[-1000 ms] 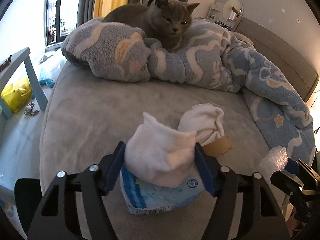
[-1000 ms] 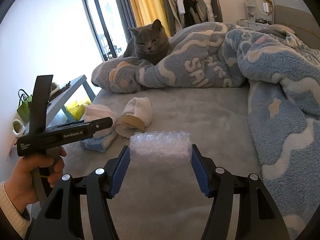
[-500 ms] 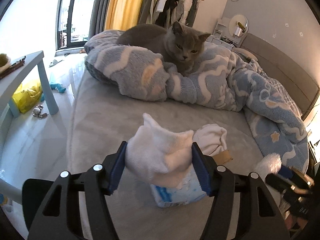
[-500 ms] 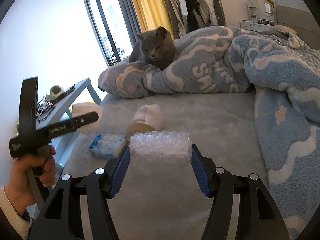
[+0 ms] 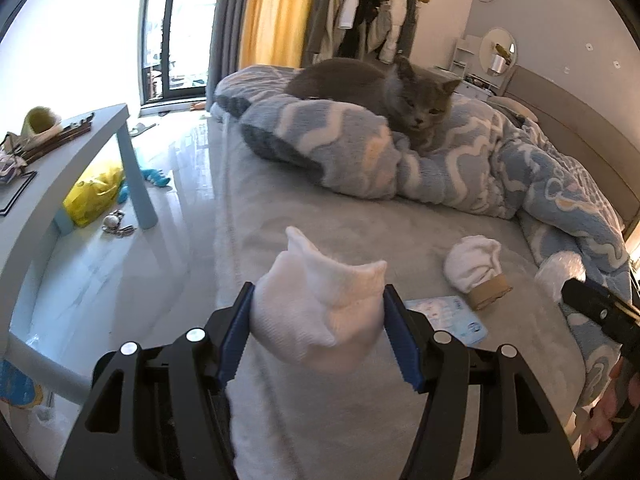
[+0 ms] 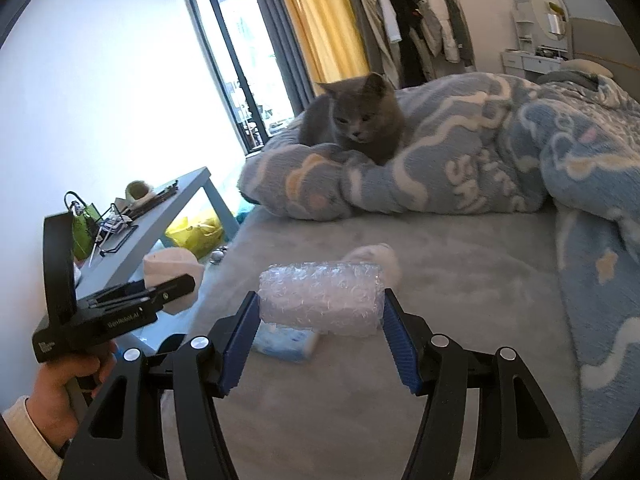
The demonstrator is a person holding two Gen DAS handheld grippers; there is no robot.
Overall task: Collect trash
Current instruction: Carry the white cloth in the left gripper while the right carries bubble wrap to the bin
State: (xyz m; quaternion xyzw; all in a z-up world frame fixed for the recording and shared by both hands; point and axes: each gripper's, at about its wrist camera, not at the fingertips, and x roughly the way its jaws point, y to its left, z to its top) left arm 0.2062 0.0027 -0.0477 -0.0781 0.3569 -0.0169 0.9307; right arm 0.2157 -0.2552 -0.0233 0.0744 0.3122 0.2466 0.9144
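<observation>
The left claw (image 5: pixel 318 338) is clamping a white tissue wad (image 5: pixel 318 312), its blue pads pressing both sides; the wad is hiding the bed (image 5: pixel 320 236) directly ahead and covering part of the blue wipes pack (image 5: pixel 456 316) lying flat behind it. The right claw (image 6: pixel 320 336) is clamping a bubble wrap roll (image 6: pixel 320 298) in the same way, and that roll is screening most of the pack beneath it and much of the tissue roll (image 5: pixel 476 270) beyond, which is showing only as a blurred white patch in the right wrist view. In the left wrist view the tissue roll is lying on the bed with its cardboard core end facing the camera, just beside the pack. The right claw is entering that view at the right edge, cut off and out of focus. A hand (image 6: pixel 60 392) is gripping the left claw's handle. A cat (image 6: pixel 356 120) is lying on the bunched blanket (image 6: pixel 500 160) at the far side. The grey bed surface between blanket and claws is lying open; its left edge is dropping to the floor (image 5: pixel 120 280) beside a worktop (image 5: pixel 72 148), with a yellow bag (image 5: pixel 94 194) underneath.
</observation>
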